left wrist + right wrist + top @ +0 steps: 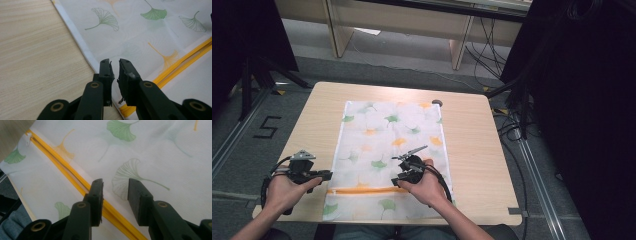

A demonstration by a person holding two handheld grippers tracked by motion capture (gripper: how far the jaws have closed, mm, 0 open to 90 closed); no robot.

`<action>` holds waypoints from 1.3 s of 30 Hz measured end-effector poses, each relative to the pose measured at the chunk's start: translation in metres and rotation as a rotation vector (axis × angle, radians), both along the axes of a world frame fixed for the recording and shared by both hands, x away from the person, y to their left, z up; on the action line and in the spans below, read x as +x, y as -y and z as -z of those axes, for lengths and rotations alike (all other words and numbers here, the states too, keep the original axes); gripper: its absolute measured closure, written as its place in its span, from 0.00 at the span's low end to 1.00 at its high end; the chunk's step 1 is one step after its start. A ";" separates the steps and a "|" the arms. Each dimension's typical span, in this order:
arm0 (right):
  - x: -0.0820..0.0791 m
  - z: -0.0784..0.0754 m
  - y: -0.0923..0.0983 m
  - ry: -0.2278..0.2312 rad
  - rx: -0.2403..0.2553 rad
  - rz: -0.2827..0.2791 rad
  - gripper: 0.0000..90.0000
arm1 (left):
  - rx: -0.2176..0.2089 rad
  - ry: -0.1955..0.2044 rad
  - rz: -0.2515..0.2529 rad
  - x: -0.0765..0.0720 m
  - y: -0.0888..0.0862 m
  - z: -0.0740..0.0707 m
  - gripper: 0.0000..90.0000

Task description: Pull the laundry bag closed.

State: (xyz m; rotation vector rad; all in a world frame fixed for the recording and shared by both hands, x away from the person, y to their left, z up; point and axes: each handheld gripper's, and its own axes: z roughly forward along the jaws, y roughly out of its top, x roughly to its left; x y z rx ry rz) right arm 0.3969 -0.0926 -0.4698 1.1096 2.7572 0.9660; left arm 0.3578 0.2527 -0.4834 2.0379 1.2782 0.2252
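A white mesh bag [387, 140] printed with green and orange ginkgo leaves lies flat on the wooden table [472, 145]. A yellow zipper [362, 190] runs across its near end, with the white pull [28, 138] at one end. My left gripper [331, 174] rests at the bag's left edge; its jaws [115, 67] stand a narrow gap apart over the white hem with nothing between them. Over the bag's near half my right gripper [396, 179] is open; in its own view the gripper [115, 185] hangs just above the zipper [62, 167] and the bag [155, 157], gripping nothing.
A small dark round hole [437, 103] sits near the table's back edge. Bare wood [37, 50] lies left of the bag. Black stands [252, 75] and cables [512, 125] flank the table on the floor, and a wooden desk [397, 20] stands behind.
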 end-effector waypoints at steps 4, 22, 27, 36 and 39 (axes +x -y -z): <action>-0.002 0.001 -0.010 -0.005 0.007 0.006 0.73 | 0.019 0.000 -0.023 0.002 0.005 0.001 0.92; -0.016 -0.005 -0.107 -0.110 0.008 -0.058 0.75 | 0.072 -0.079 0.028 0.006 0.009 0.005 0.99; -0.017 0.003 -0.134 -0.118 -0.003 -0.090 0.75 | 0.068 -0.100 0.028 0.005 0.010 0.008 0.99; -0.021 0.013 -0.167 -0.127 -0.026 -0.114 0.72 | 0.093 -0.137 0.036 0.002 0.006 0.009 0.99; -0.023 0.016 -0.175 -0.127 -0.031 -0.121 0.72 | 0.103 -0.145 0.053 0.000 0.006 0.009 0.99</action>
